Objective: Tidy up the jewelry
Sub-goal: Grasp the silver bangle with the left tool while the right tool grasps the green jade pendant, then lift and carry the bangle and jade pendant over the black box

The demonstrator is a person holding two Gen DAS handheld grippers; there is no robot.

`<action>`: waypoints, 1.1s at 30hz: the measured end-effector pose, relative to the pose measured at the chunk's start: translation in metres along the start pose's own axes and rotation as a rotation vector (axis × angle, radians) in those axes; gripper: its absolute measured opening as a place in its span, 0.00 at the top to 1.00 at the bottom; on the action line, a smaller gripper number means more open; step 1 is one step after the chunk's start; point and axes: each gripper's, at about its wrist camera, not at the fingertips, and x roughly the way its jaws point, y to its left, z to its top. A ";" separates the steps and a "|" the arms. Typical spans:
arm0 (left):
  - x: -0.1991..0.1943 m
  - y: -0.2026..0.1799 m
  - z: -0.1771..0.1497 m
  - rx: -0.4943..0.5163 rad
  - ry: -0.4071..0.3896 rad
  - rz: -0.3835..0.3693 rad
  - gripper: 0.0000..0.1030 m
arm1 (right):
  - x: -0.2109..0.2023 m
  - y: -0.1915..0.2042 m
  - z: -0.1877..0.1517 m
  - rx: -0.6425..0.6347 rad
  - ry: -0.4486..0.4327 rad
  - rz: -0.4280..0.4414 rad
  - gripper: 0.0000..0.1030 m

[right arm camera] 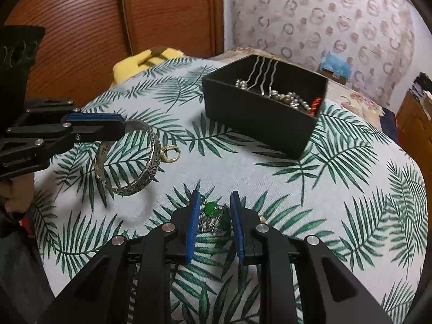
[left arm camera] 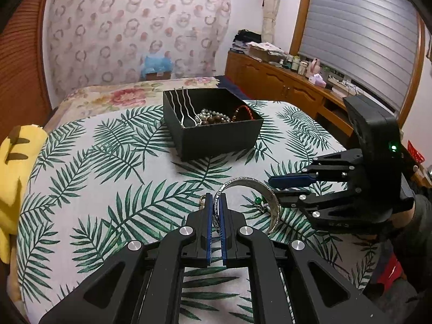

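Observation:
My left gripper (left arm camera: 215,197) is shut on the rim of a wide silver bangle (left arm camera: 266,189), which stands tilted over the leaf-print cloth (left arm camera: 108,189). In the right wrist view the left gripper (right arm camera: 122,125) holds the bangle (right arm camera: 140,178) by its top edge. A small gold ring (right arm camera: 170,152) lies just beyond the bangle. My right gripper (right arm camera: 215,194) stands open low over a green-stone silver piece (right arm camera: 212,212), which lies between its blue pads without touching them. The right gripper (left arm camera: 273,187) sits to the right of the bangle. A black box (left arm camera: 216,137) holding beads, pearls and silver hairpins stands farther back.
A yellow plush toy (left arm camera: 16,178) lies at the left edge of the cloth-covered surface. A floral bedspread (left arm camera: 113,94) lies behind the box, and a wooden cabinet (left arm camera: 283,81) with clutter runs along the right wall. Brown slatted doors (right arm camera: 81,27) stand at the back left.

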 end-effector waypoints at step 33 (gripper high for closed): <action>0.017 0.010 -0.024 0.029 0.101 0.027 0.87 | -0.042 -0.008 0.014 -0.007 -0.102 -0.039 0.89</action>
